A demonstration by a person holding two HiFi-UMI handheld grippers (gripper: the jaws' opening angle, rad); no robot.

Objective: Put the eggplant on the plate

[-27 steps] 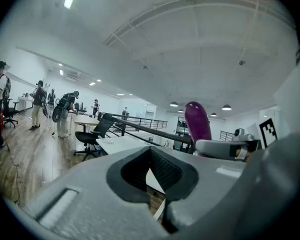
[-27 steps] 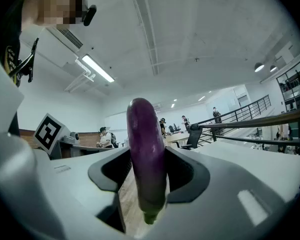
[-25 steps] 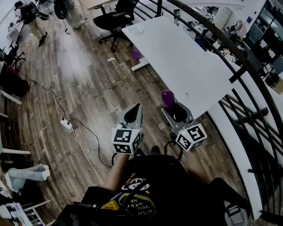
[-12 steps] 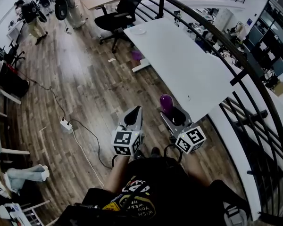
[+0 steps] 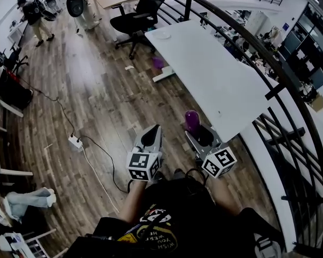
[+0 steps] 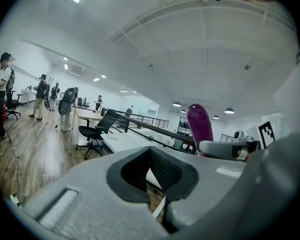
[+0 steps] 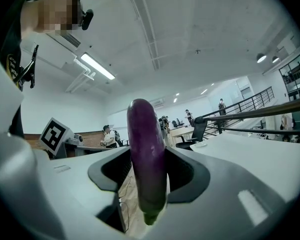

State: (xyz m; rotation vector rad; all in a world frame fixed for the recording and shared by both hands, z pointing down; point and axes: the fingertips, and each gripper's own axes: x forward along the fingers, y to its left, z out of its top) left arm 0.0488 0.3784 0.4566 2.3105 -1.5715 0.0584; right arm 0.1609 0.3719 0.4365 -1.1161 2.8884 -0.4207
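Observation:
A purple eggplant (image 5: 192, 120) stands upright between the jaws of my right gripper (image 5: 197, 130), which is shut on its lower part. In the right gripper view the eggplant (image 7: 146, 154) fills the middle and its stem end hangs below the jaws. My left gripper (image 5: 154, 129) is held beside it on the left, shut with nothing in it; from its own view the eggplant (image 6: 200, 124) shows at the right. A small white plate (image 5: 162, 35) lies at the far end of the long white table (image 5: 215, 79), well ahead of both grippers, and appears small in the right gripper view (image 7: 199, 144).
A black railing (image 5: 269, 63) runs along the table's right side. A black office chair (image 5: 133, 16) stands beyond the table's far end. A power strip (image 5: 75, 141) with a cable lies on the wooden floor at left. People (image 5: 35, 15) stand far back left.
Both grippers have drifted slightly lower in the head view, the eggplant going with the right one. The grip looks the same.

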